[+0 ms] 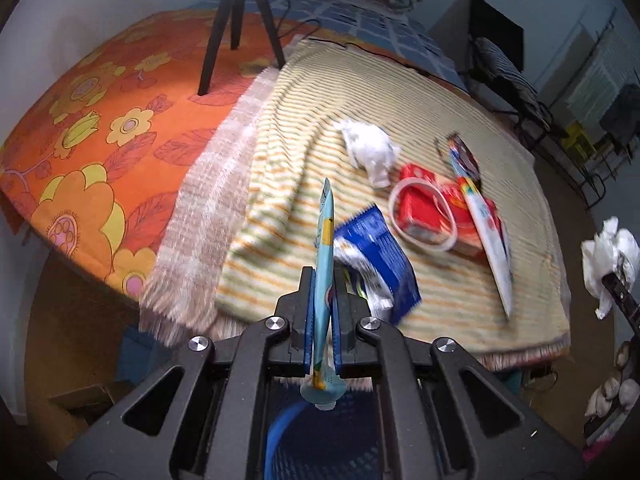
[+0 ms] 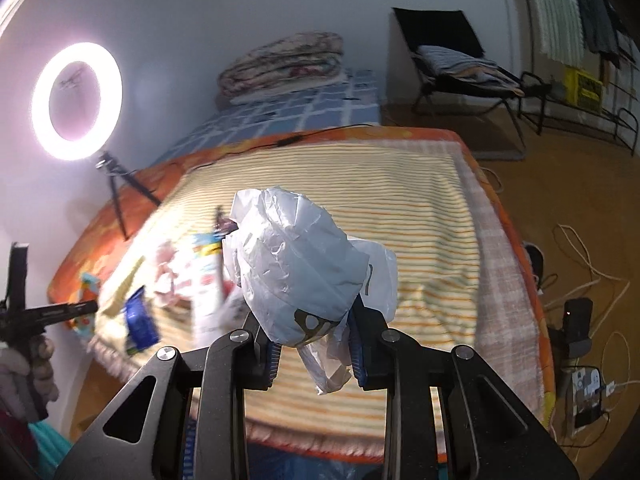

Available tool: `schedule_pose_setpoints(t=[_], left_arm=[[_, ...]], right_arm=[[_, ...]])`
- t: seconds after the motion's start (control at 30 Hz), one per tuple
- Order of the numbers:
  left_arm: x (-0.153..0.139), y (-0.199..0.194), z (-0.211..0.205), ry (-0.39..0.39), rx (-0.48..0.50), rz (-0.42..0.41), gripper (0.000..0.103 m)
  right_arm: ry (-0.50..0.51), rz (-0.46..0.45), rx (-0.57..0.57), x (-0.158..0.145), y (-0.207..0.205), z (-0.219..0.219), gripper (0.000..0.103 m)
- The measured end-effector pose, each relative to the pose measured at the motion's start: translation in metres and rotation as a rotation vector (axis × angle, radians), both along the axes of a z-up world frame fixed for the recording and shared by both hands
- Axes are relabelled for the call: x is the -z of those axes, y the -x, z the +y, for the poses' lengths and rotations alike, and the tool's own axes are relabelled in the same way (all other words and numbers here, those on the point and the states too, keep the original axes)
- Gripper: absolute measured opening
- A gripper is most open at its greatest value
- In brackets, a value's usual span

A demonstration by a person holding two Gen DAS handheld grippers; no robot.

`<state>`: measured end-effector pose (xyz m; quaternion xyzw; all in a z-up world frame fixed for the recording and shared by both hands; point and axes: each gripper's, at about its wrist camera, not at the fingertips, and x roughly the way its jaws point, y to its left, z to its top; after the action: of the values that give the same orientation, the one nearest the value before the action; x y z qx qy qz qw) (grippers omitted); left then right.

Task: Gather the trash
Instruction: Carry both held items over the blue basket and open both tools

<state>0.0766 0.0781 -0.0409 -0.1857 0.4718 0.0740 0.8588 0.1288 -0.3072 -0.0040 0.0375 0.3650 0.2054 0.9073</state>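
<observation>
Left gripper (image 1: 323,296): shut tight on a thin blue tube (image 1: 325,240). The tube stands on edge between the pads, cap end down by the camera.

Right gripper (image 2: 314,344): closed part way around a crumpled white bag (image 2: 304,268). The bag puffs out above the pads and a loose tail hangs below.

Bin (image 1: 280,440): a blue basket shows under the left gripper, at 6 o'clock in the left view. It looks like the place for the trash.

Trash left on the blanket (image 1: 400,92): a white wad (image 1: 370,148) at 1 o'clock from the tube, a blue wrapper (image 1: 380,256) just beside the tube at 3 o'clock, a red box (image 1: 432,208) with a white ring (image 1: 422,216) on it, and a long white tube (image 1: 490,236) at 2 o'clock.

Step now: I think both hands are carrying their trash to the basket.

How to do it well: keep both grips firm until each piece is over the basket. Go 1 hand at a time so the grippers do not bump. Open wide for the bag, since it may cling.

Watch out: the bag's tail could snag on a pad.
</observation>
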Motion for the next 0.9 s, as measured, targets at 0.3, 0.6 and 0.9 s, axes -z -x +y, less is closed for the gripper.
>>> schedule_pose_setpoints(t=[0.3, 0.6, 0.9], left_arm=[[0.004, 0.047, -0.030, -0.037, 0.109, 0.010, 0.005], [0.035, 0.087, -0.063, -0.035, 0.207, 0.070, 0.005], [0.058, 0.112, -0.086, -0.025, 0.266, 0.112, 0.005]], right_arm=[[-0.032, 0.029, -0.131, -0.001, 0.052, 0.028, 0.026], [-0.036, 0.083, -0.245, 0.012, 0.102, 0.057, 0.026], [-0.007, 0.170, -0.318, 0.045, 0.143, 0.081, 0.026]])
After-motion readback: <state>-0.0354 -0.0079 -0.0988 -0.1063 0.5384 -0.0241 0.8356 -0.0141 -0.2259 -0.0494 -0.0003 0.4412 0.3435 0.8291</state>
